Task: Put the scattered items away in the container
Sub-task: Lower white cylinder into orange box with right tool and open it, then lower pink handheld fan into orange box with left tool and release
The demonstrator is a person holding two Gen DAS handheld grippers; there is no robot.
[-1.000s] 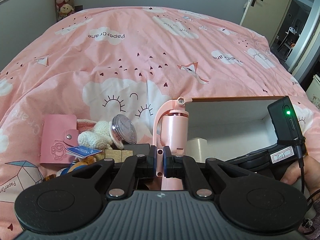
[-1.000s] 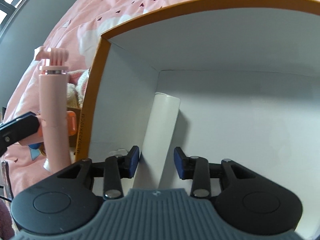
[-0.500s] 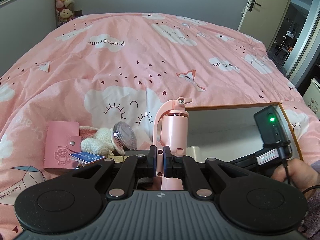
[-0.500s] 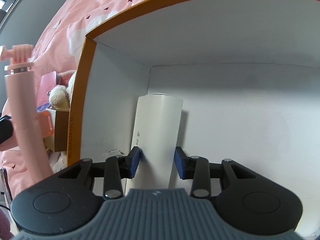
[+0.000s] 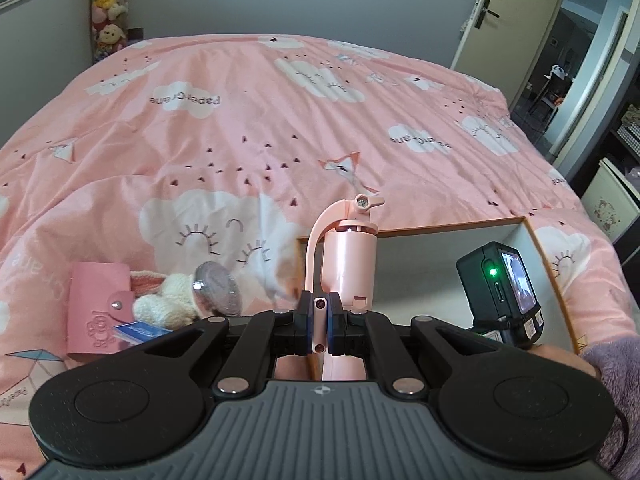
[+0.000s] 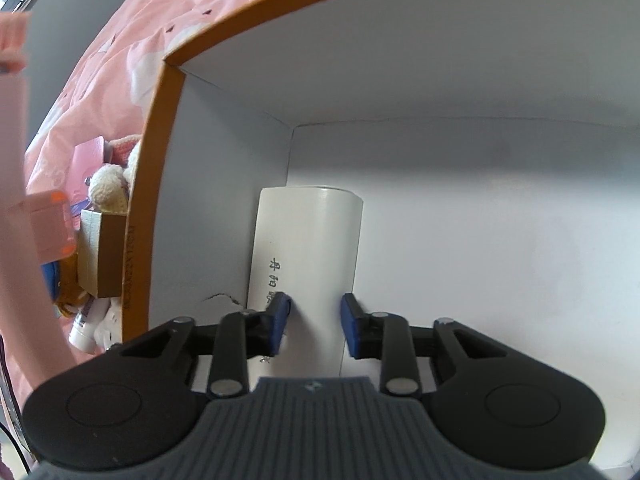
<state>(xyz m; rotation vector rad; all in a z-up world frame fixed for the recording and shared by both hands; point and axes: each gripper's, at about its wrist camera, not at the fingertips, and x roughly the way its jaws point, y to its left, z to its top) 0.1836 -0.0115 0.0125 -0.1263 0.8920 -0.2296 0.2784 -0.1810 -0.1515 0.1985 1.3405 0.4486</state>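
My left gripper [image 5: 319, 318] is shut on the handle of a pink fire-extinguisher-shaped item [image 5: 349, 256] and holds it upright above the near left edge of the white box with an orange rim [image 5: 448, 227]. My right gripper [image 6: 314, 322] is inside the box [image 6: 154, 152], its pads on either side of a white cylinder [image 6: 308, 240] that lies on the box floor near the left wall. The pink item shows blurred at the left edge of the right wrist view [image 6: 20, 208].
Left of the box lie a pink card wallet [image 5: 100, 308], a cream crocheted toy [image 5: 168, 300], a round clear case [image 5: 218, 294], a blue card [image 5: 140, 330] and a small brown box [image 6: 102, 256]. All rest on a pink bed cover [image 5: 280, 120]. A door stands at the far right.
My left gripper has risen with the pink item. My right gripper has pushed the white cylinder deeper into the box, toward the left back corner.
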